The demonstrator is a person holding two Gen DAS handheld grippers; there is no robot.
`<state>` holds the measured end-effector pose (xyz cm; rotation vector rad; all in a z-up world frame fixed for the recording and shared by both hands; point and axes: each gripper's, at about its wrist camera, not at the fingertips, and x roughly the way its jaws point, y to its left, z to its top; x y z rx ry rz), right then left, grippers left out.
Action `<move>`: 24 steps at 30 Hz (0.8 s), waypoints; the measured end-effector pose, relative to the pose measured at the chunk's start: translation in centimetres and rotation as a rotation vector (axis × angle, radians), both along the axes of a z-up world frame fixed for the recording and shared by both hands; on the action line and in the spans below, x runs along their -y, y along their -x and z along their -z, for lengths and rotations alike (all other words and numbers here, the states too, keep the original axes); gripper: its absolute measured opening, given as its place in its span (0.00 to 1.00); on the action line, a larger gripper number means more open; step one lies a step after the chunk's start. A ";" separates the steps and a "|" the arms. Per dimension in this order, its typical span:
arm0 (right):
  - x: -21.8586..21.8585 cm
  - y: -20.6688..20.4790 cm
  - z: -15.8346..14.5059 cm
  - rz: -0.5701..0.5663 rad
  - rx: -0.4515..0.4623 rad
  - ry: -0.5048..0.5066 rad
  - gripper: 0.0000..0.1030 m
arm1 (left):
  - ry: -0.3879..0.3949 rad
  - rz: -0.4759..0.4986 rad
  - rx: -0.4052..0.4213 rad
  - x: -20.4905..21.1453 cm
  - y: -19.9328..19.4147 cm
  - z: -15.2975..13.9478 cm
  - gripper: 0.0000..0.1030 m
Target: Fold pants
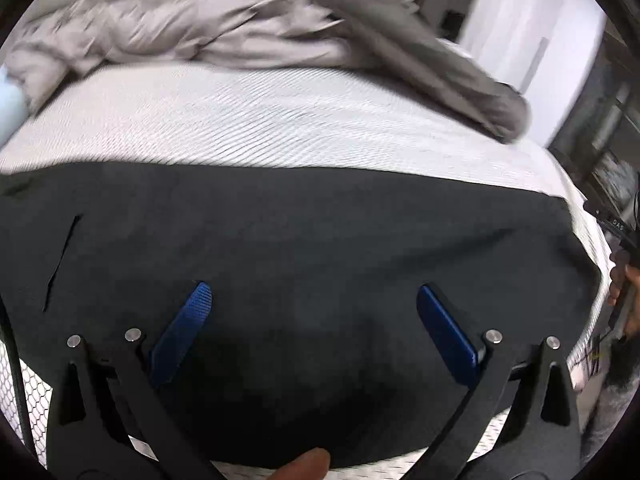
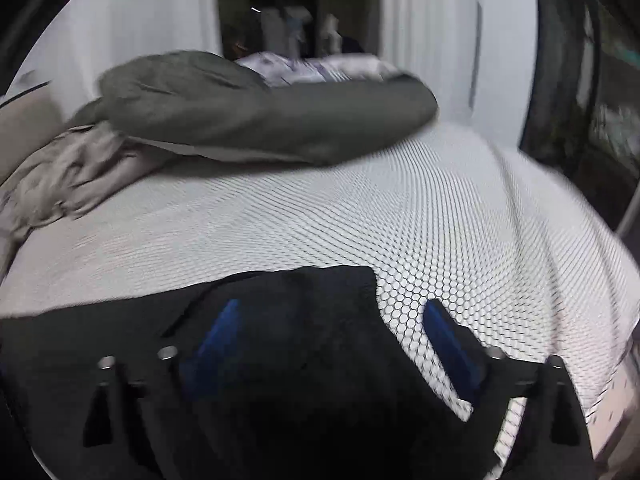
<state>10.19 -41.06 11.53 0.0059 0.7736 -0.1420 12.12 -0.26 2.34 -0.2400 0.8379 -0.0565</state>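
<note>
directly under both tools: the dark charcoal, flat-spread fabric pants [image 1: 300, 232] lie along the near edge of the white mattress with its hexagon-mesh cover [image 2: 460, 220], long axis running side to side across both views. left gripper [image 1: 314, 300] hovers over the middle of the cloth, its blue ribbed pads spread wide, nothing pinched between them; cloth fills the whole gap below. a slit pocket shows toward the left of that view, so the waist end probably lies that way, though i cannot be sure. right gripper [image 2: 332, 320] also stands wide open and empty; its left pad sits over the dark cloth, its right pad over bare mesh, so the squared end of the pants [image 2: 352, 280] falls between the fingers, slightly left of centre. judgement: the right hand is the nearer one to that free end, and a pick there would mean sliding a touch left and down. both views are motion-blurred. far side of the mattress: a rumpled grey-beige duvet [image 1: 224, 28] and a dark olive pillow-like bundle [image 2: 260, 120], well apart from the pants.
</note>
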 end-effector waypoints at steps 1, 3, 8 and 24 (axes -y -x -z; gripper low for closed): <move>-0.7 1.1 -0.3 -0.041 0.003 -0.006 1.00 | -0.005 0.040 0.013 1.3 0.0 -0.3 0.99; -3.3 3.0 0.2 -0.154 -0.034 -0.026 1.00 | -0.015 0.116 0.017 3.9 -0.1 -0.2 0.99; -9.4 5.6 3.8 -0.346 -0.135 -0.014 1.00 | -0.018 0.340 -0.040 9.6 -0.4 1.7 0.99; 3.3 5.0 8.7 -0.144 -0.238 0.062 0.99 | -0.136 0.339 -0.116 9.2 -1.9 5.0 1.00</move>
